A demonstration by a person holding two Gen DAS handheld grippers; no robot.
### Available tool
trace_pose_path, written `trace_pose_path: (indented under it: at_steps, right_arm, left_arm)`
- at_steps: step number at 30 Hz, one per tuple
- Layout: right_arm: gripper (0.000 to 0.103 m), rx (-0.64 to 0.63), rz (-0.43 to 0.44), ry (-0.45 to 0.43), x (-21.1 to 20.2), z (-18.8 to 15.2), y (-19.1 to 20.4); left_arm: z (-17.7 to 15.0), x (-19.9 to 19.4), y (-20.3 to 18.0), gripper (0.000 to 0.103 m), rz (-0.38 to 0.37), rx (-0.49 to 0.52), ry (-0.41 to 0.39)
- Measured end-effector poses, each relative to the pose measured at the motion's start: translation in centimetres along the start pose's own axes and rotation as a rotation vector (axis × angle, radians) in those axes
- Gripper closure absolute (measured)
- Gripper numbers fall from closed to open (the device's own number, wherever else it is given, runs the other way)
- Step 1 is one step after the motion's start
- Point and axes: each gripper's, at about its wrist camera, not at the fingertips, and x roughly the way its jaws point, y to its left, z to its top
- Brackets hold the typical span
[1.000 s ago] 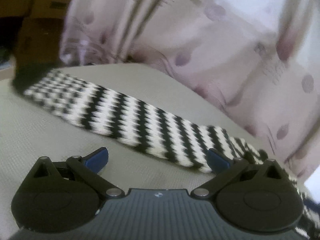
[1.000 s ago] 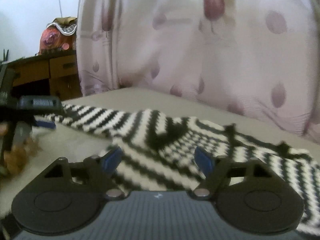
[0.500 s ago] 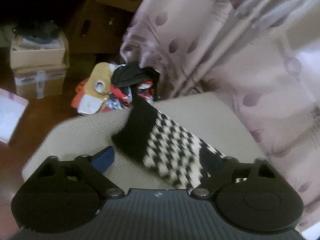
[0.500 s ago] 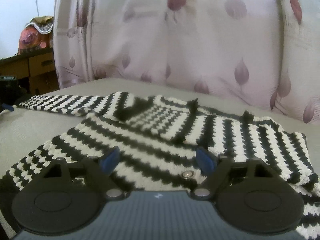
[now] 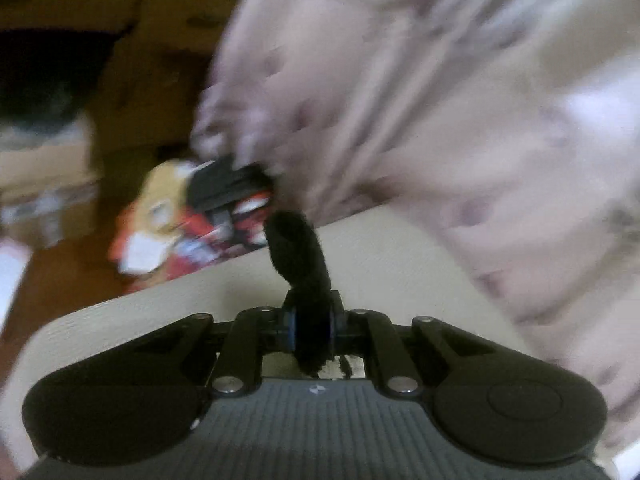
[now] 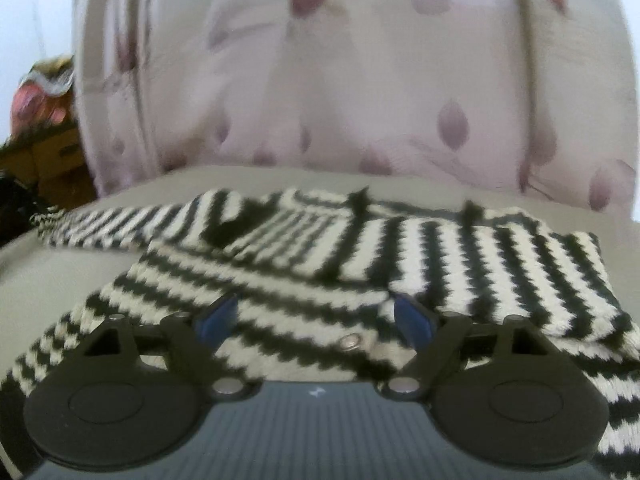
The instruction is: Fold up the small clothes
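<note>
A black-and-white zigzag knit sweater [image 6: 440,256] lies spread on the beige bed [image 6: 60,280]. One sleeve [image 6: 120,228] stretches off to the left; another striped part crosses the front, with a metal snap [image 6: 352,340] showing. My right gripper [image 6: 316,316] hovers open just above this front part, nothing between its blue pads. In the blurred left wrist view my left gripper [image 5: 312,320] is closing, its pads pressed on the sleeve's black cuff [image 5: 298,252], which sticks up above the bed corner [image 5: 400,272]. The rest of that sleeve is hidden below the gripper.
A pink curtain [image 6: 320,100] with leaf print hangs along the bed's far side. Beyond the bed corner a pile of coloured clothes [image 5: 180,224] lies on the brown floor, with wooden cabinets [image 5: 160,60] and cardboard boxes [image 5: 44,168] behind.
My left gripper swept along the sleeve to its black cuff end and shut on it, lifting it. The right gripper shifted a little over the sweater body and stayed open.
</note>
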Motion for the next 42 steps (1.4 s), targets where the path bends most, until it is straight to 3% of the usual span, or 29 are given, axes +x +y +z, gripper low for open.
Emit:
trace_pose_path:
  at_steps: [5, 9, 14, 20, 25, 28, 30, 32, 35, 39, 42]
  right_arm:
    - [0.017, 0.168, 0.0, -0.075, -2.1, 0.7, -3.0]
    - [0.017, 0.212, -0.008, -0.12, -4.5, 1.1, -5.2]
    - [0.017, 0.237, -0.027, -0.168, -7.4, 1.1, -7.8]
    - [0.017, 0.295, -0.058, -0.203, -9.5, 0.6, -11.5]
    - [0.017, 0.34, -0.065, -0.189, -9.5, -0.4, -14.0]
    - [0.017, 0.334, -0.053, -0.178, -9.2, -0.7, -14.7]
    - [0.017, 0.321, -0.039, -0.164, -8.9, -0.5, -14.9]
    - [0.017, 0.299, -0.021, -0.15, -8.2, 0.1, -15.1]
    - [0.017, 0.265, -0.021, -0.109, -6.7, 1.3, -15.2]
    - [0.018, 0.204, -0.043, -0.048, -3.5, 3.2, -15.7]
    - [0.033, 0.198, -0.079, 0.023, -0.6, 3.9, -16.4]
  left_arm:
    - [-0.1, -3.7, -12.8, 0.089, -0.226, 0.1, -0.013]
    - [-2.9, -5.1, -23.9, 0.089, -0.39, 0.201, 0.027]
    - [-9.8, -5.0, -35.9, 0.089, -0.542, 0.307, 0.135]
    - [-21.3, -2.5, -44.8, 0.089, -0.621, 0.449, 0.297]
    - [-29.5, 0.3, -47.0, 0.085, -0.719, 0.604, 0.414]
    - [-31.6, 0.4, -46.4, 0.053, -0.764, 0.652, 0.427]
    - [-30.9, -0.4, -45.0, 0.013, -0.791, 0.615, 0.376]
    - [-29.8, -1.6, -43.9, 0.001, -0.8, 0.581, 0.298]
    - [-27.7, -2.8, -41.3, 0.0, -0.777, 0.608, 0.204]
    - [-27.2, -2.8, -36.3, 0.0, -0.633, 0.726, 0.079]
    - [-26.7, -1.1, -32.4, 0.001, -0.533, 0.729, 0.076]
